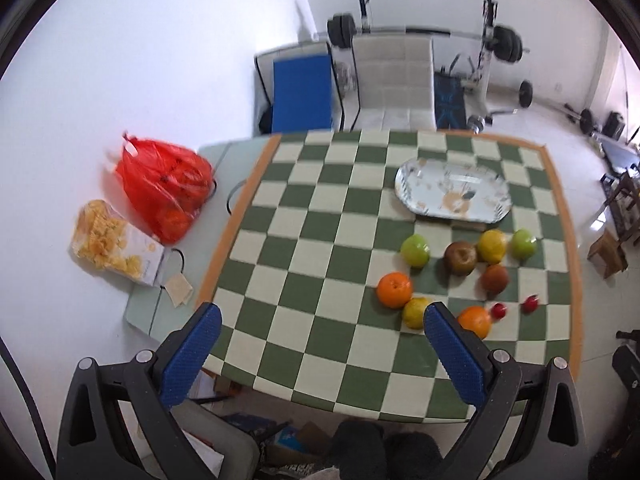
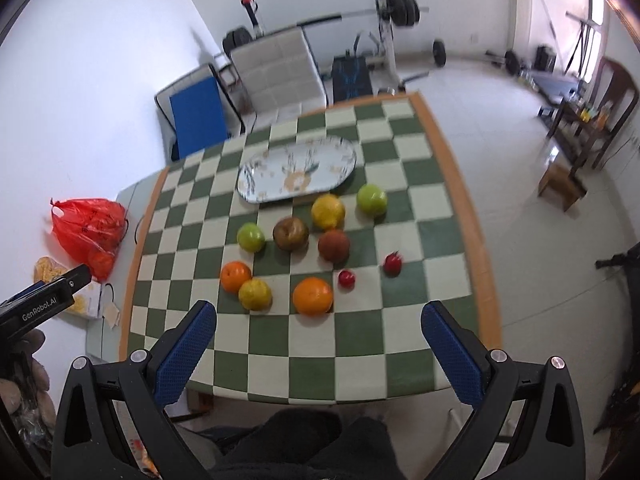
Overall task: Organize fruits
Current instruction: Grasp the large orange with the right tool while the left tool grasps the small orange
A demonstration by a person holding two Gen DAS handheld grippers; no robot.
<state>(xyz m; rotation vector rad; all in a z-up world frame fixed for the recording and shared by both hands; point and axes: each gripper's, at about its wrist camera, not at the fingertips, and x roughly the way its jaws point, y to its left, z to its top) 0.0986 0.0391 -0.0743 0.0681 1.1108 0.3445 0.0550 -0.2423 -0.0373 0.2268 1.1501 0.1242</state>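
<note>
So basically nothing's been sorted yet. The oval patterned tray sits at the far side of the checkered worktop with nothing on it, and all the fruit is loose on the cloth in front of it.

Count from the right wrist view: 2 green apples, a brownish apple, a reddish-brown fruit, 2 yellow citrus, 2 oranges and 2 small red fruits. That's 10 pieces, 0 on the tray. The nearer yellow citrus touches the left orange; the rest are close together, mostly apart.

Left tool is spread wide and empty, hanging over the near edge. Right tool is also wide and empty, with the nearest orange just ahead of it.

My guess is the tray is the destination, so the whole job is left.
</note>
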